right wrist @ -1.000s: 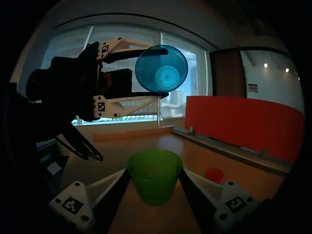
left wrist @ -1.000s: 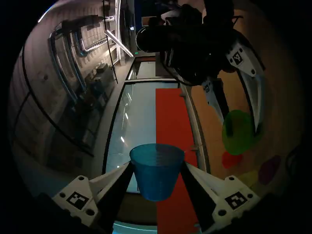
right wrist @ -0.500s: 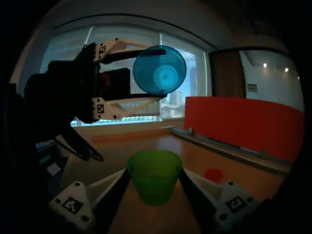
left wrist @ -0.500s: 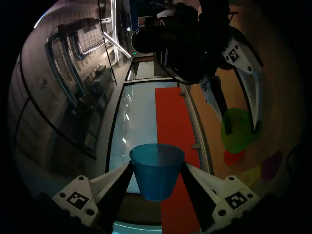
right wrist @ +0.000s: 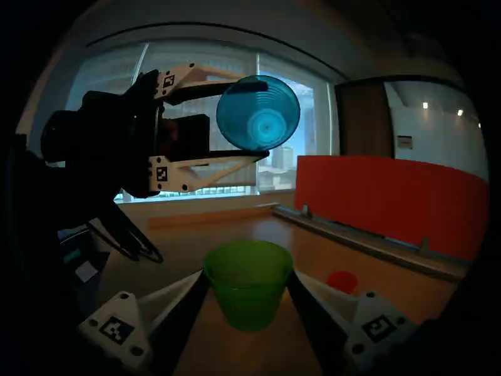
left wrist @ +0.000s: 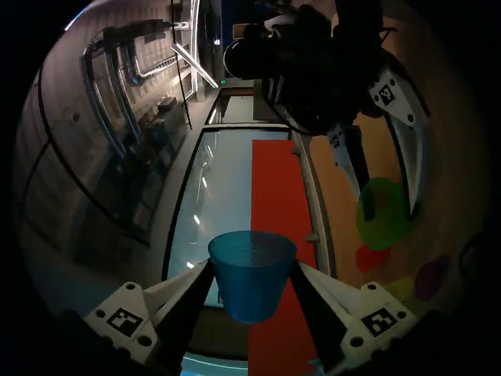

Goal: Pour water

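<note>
My left gripper [left wrist: 252, 285] is shut on a blue plastic cup [left wrist: 252, 276]. In the right gripper view that blue cup [right wrist: 258, 113] lies tipped on its side, high up, its mouth facing the camera, held by the left gripper [right wrist: 253, 116]. My right gripper [right wrist: 248, 294] is shut on a green plastic cup [right wrist: 248, 283], upright and below the blue one. In the left gripper view the green cup [left wrist: 382, 213] appears far right between the right gripper's fingers [left wrist: 414, 156]. I cannot see any water stream.
A wooden table [right wrist: 313, 250] runs under both cups. A small red cup [right wrist: 342, 281] stands on it to the right; purple [left wrist: 432, 276] and yellow [left wrist: 401, 288] items lie nearby. A red partition [right wrist: 394, 200] and large windows [right wrist: 188, 113] stand behind.
The blue cup has shifted slightly left and back, staying tipped above the green cup. Both grips are unchanged.
</note>
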Tool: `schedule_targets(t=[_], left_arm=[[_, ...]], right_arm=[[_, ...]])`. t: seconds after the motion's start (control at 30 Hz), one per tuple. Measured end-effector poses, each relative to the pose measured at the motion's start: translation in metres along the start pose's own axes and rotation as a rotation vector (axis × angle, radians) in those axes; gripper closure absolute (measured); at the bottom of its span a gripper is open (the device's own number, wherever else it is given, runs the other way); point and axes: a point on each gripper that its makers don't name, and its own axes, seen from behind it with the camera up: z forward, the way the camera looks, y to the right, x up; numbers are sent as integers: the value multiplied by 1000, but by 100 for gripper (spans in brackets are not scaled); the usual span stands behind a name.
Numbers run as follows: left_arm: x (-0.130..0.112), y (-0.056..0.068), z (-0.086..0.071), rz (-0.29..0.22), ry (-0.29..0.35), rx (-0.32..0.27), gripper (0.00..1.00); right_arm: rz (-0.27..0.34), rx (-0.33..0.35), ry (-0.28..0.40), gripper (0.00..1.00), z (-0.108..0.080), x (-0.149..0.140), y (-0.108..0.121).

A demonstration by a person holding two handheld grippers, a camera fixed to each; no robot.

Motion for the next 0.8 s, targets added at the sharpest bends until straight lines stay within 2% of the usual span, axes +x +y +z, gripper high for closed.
schedule_targets(t=[0.17, 0.57, 0.8], left_arm=[[-9, 3, 0, -121, -13, -5, 15], [-33, 5, 3, -489, -32, -5, 15], [-34, -5, -2, -720, -5, 7, 15]], right_arm=[[3, -9, 2, 10, -3, 0, 2], [8, -14, 13, 10, -8, 6, 3], [8, -18, 14, 10, -9, 5, 3]])
